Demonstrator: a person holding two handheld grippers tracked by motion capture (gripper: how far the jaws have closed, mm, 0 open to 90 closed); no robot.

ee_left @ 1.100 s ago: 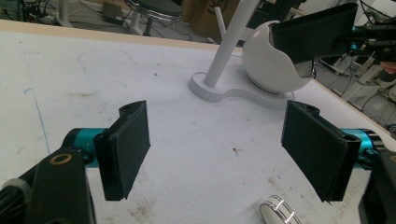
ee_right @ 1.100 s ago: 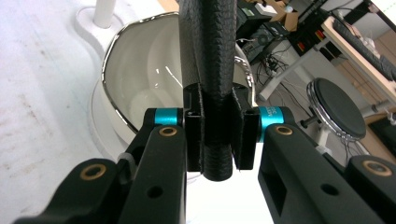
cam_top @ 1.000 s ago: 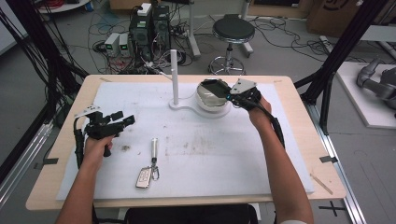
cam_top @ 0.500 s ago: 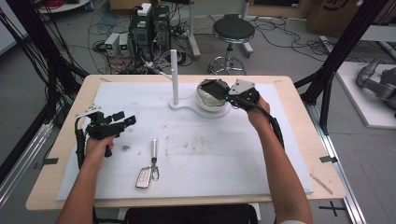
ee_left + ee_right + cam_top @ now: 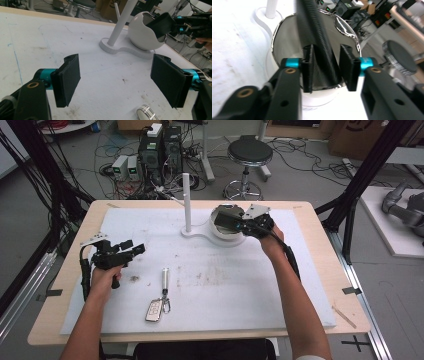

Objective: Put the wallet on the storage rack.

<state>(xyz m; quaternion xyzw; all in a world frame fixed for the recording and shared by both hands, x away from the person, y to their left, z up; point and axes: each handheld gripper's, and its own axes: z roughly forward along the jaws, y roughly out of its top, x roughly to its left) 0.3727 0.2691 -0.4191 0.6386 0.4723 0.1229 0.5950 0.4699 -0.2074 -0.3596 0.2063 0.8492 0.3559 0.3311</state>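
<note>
The counter [image 5: 320,227] carries a white mat [image 5: 225,285], and on it, toward the far side, stands a white stand with an upright post [image 5: 186,200] joined to a white egg-shaped bowl [image 5: 141,35] whose inside is mirror-bright. The right gripper [image 5: 235,220] is at that bowl, its fingers [image 5: 308,66] clenched on a flat black carbon-weave wallet [image 5: 319,50] that slants down into the bowl's mouth; the wallet looks rigid, dark and finely patterned, with its lower end inside the rim. As I judge it, the placing is nearly done: what remains is to let go and draw back. The left gripper [image 5: 125,252] hovers near the left edge, fingers [image 5: 67,80] released and holding nothing. A key fob on a ring with a slim silver bar [image 5: 159,297] lies untouched toward the near edge, perhaps next.
</note>
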